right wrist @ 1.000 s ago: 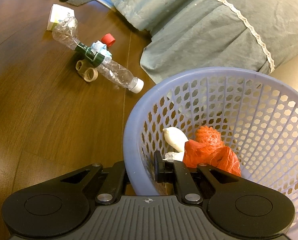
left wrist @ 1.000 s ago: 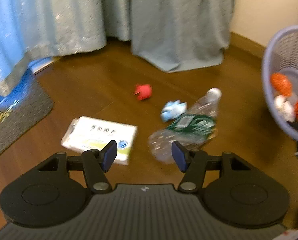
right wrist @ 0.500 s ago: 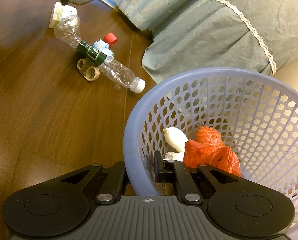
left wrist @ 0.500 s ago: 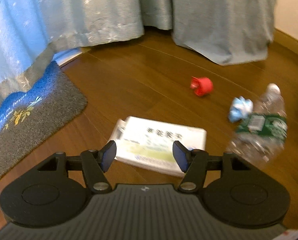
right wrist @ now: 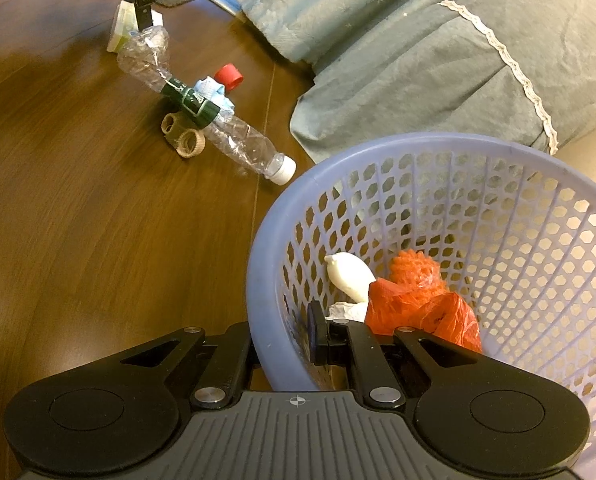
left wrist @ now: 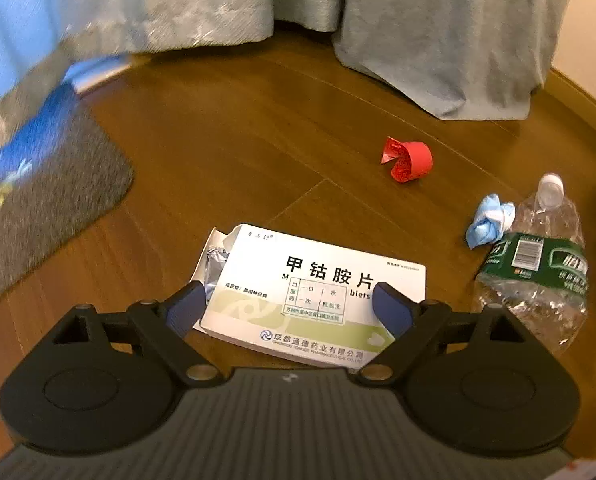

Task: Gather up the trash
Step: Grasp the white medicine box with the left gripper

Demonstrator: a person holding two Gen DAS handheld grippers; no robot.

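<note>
Wooden floor [left wrist: 238,168] is carrying the box [left wrist: 313,300]; left gripper [left wrist: 288,308] is hovering spread over it, nearer than before, while right gripper [right wrist: 282,340] is clamping the basket [right wrist: 266,240] rim.

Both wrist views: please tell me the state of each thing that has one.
White cardboard medicine box: flat on floor, end flap open.
Crushed clear plastic bottle: lying down, capped.
Lilac plastic mesh basket: upright, partly filled.
Left gripper: open, straddling box.
Right gripper: clamped on basket rim.

Warm, dim indoor light. Both fisheye views bend strongly at their dark corners. Left of the fingers, the curtain [left wrist: 26,40] and mat [left wrist: 38,200] smear with motion blur; centres stay sharp.
</note>
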